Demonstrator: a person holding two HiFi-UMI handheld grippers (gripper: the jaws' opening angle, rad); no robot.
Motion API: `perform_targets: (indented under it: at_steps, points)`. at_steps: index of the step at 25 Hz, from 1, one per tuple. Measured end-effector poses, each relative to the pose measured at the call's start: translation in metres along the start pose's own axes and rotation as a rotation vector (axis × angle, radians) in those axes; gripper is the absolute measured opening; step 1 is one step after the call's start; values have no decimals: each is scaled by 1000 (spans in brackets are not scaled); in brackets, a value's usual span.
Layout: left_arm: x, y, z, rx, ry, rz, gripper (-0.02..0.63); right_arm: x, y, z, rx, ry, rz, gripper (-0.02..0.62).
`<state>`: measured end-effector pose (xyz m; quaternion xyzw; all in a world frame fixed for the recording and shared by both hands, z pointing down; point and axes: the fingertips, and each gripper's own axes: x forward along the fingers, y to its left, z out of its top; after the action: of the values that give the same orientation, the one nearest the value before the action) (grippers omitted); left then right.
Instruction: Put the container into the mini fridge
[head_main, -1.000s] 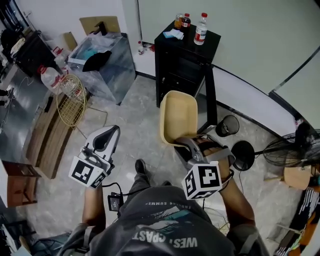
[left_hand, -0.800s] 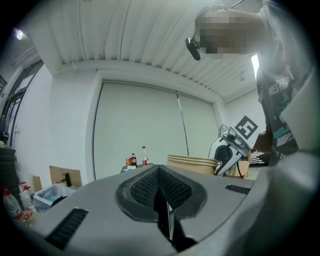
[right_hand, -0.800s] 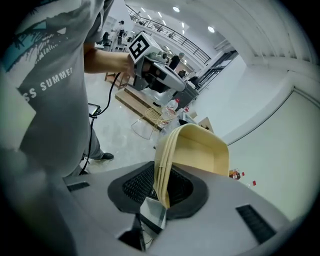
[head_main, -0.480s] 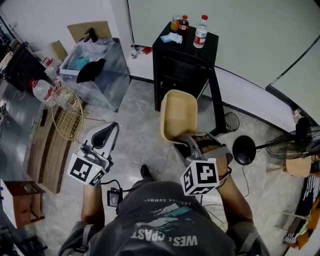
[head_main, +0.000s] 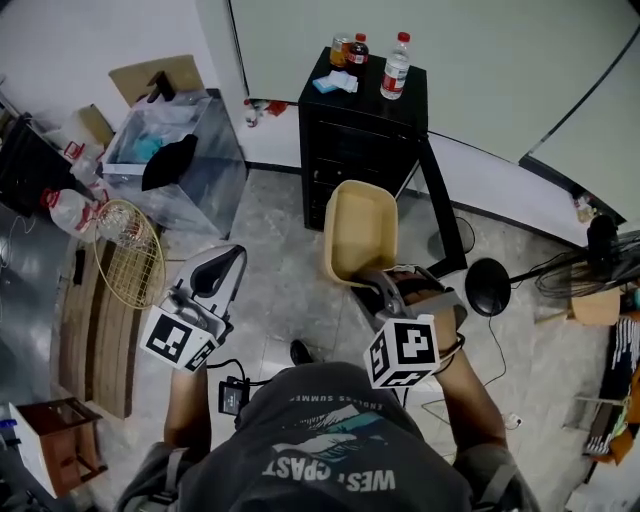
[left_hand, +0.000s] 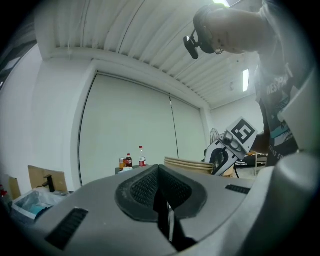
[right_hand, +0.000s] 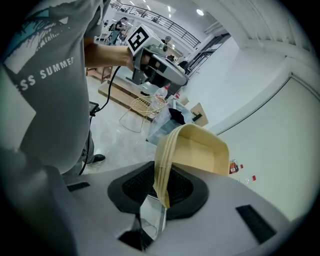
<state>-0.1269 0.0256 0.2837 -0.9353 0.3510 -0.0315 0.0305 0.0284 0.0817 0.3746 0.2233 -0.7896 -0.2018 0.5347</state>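
Note:
A tan, shallow plastic container (head_main: 360, 230) hangs tilted in front of me, and my right gripper (head_main: 376, 284) is shut on its near rim. In the right gripper view the container's rim (right_hand: 162, 165) sits pinched between the black pads, at the right gripper (right_hand: 161, 189). The black mini fridge (head_main: 360, 150) stands by the wall just beyond the container, its door closed. My left gripper (head_main: 222, 264) is held level to the left of the container. In the left gripper view its jaws (left_hand: 162, 192) are shut with nothing between them, and the container (left_hand: 189, 164) shows to the right.
Bottles (head_main: 396, 66) and a cloth stand on the fridge top. A clear bin (head_main: 180, 160) is left of the fridge, with a wire basket (head_main: 130, 265) and a wooden bench (head_main: 95, 330) nearer. A black round stand base (head_main: 487, 285) lies to the right.
Both grippers and the container have moved forward towards the fridge. The bin and wire basket have slid left and down in view. The grip on the container has not changed.

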Motion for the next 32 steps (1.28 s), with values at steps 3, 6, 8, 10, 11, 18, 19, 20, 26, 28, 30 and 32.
perform_targets:
  at_steps: [3, 6, 8, 10, 11, 18, 19, 20, 26, 28, 30, 32]
  points:
    - [1, 13, -4, -8, -11, -29, 14, 8, -3, 8, 15, 24, -11, 80]
    - [6, 23, -7, -15, -20, -56, 15, 13, -6, 13, 35, 44, -16, 80]
    - [10, 28, -8, -21, -27, -70, 14, 17, -7, 15, 44, 54, -14, 80]
    - [16, 31, -9, -30, -33, -81, 14, 20, -8, 15, 50, 62, -10, 80]
    - [20, 33, -10, -34, -33, -88, 14, 23, -9, 14, 55, 67, -7, 80]
    - [52, 34, -19, -39, -17, -132, 15, 42, -15, -3, 73, 83, 15, 80]
    - [56, 36, -20, -36, -15, -132, 14, 46, -17, -5, 75, 81, 17, 80]
    - [60, 39, -20, -35, -13, -129, 14, 49, -20, -7, 76, 78, 20, 80]
    - [82, 65, -22, -37, -5, -82, 14, 78, -43, -17, 64, 66, 33, 80]
    - [89, 72, -24, -43, 0, -71, 14, 90, -52, -21, 62, 66, 41, 80]
    - [96, 80, -25, -46, 4, -60, 14, 102, -61, -27, 60, 71, 46, 80]
    - [101, 89, -27, -51, 5, -45, 14, 115, -70, -34, 54, 82, 50, 80]
